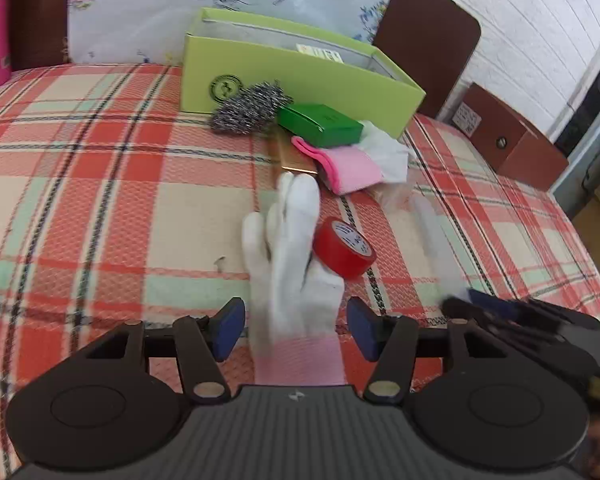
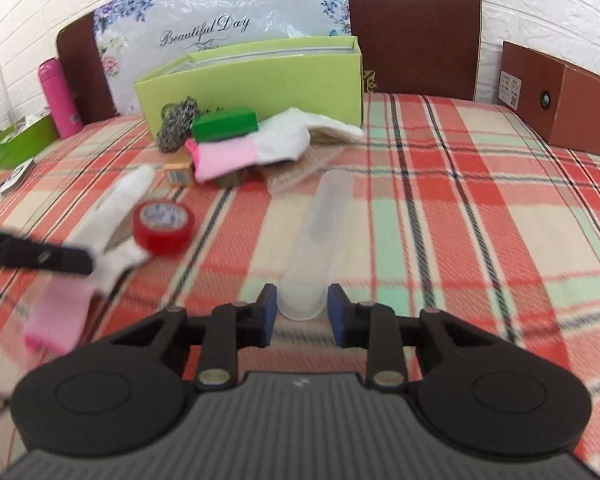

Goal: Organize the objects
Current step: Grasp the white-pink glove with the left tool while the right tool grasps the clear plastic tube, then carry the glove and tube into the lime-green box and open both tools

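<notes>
The sorting looks barely begun: almost everything lies loose on the bed point(image 2: 440, 184) instead of in the green box point(image 1: 300, 80) standing open near the head edge. Against the box's front wall sit a steel scourer point(image 1: 248, 108), a small green carton point(image 1: 320, 124), a second pink-cuffed glove point(image 2: 236, 152) and a tan carton point(image 2: 180, 172) half under them; the red tape point(image 1: 344, 254) stands nearer the middle. The left gripper point(image 1: 296, 328) is released, its blue pads apart on either side of a white glove point(image 1: 292, 264) with a pink cuff, neither pad pressing the cloth; the glove lies flat on the bed with the tape touching its thumb side. The right gripper point(image 2: 302, 312) is clenched on the near end of a clear tube point(image 2: 316, 248), the pads against its sides, the rest of the tube reaching away over the bed toward the pile. By my judgement both glove and tube have yet to go to the box, as does the whole pile. Inside the box only a white label at the rim shows; whether anything lies deeper I cannot tell. The tube is blurred and see-through, so what it is or contains is unclear. A flat brownish thing under the far glove is too hidden to name.
</notes>
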`<state>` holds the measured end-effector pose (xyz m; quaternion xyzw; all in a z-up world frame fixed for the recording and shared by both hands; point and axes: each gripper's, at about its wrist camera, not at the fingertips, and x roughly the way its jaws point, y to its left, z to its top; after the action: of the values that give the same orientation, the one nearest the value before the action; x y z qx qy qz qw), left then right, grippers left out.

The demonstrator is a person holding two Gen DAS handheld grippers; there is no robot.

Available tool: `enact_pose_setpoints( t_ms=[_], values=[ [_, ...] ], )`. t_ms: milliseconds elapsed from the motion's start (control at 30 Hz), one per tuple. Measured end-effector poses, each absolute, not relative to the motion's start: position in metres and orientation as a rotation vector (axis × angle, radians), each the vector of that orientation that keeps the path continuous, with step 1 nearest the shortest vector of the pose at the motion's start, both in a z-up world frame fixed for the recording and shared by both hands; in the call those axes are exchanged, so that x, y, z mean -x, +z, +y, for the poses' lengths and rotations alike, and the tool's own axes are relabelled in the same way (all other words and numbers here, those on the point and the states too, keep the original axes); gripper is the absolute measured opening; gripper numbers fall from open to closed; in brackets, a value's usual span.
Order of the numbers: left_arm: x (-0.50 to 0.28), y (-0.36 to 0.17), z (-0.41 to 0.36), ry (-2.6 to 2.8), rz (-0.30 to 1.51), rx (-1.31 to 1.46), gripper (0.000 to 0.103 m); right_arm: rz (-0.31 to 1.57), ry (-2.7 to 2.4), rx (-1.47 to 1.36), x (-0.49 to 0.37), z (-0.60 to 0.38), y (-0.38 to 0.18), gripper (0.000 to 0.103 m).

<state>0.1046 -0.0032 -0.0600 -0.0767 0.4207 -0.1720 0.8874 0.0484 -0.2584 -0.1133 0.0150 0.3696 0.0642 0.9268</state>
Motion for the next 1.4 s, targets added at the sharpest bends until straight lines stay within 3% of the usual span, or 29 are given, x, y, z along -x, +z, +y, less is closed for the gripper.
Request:
enact_pose_setpoints(
  t_ms=[100,167,233,467,733,767,833,1400],
  values=[
    [-0.111,-0.068,-0.010,-0.345,0.878,0.153,0.054,0.778,0.131,-0.011,-0.029,-0.265,-0.107,0.028],
    [-0.111,-0.068,-0.010,-0.341,0.878,0.117,0.016,0.766,0.117,-0.032,-0.025,-0.267,-0.102,0.032],
    [-0.110,-0.066,-0.004,-0.351,0.889,0.120,0.010,0.747,0.114,-0.046,-0.028,-0.268,-0.097,0.042],
    [-0.093,-0.059,0.028,-0.317,0.915,0.168,0.010,0.747,0.075,-0.034,-0.056,-0.260,-0.100,0.044],
    [-0.101,-0.067,0.020,-0.292,0.918,0.154,0.019,0.771,0.046,-0.024,-0.073,-0.255,-0.112,0.044],
    [-0.101,-0.067,0.021,-0.296,0.918,0.158,0.016,0.768,0.045,-0.023,-0.073,-0.255,-0.113,0.042],
    [-0.101,-0.065,0.023,-0.306,0.922,0.179,0.009,0.764,0.048,-0.002,-0.072,-0.253,-0.112,0.028],
    [-0.112,0.030,0.024,-0.463,0.721,0.286,0.007,0.612,0.272,-0.069,-0.054,-0.226,-0.040,0.027]
  ],
)
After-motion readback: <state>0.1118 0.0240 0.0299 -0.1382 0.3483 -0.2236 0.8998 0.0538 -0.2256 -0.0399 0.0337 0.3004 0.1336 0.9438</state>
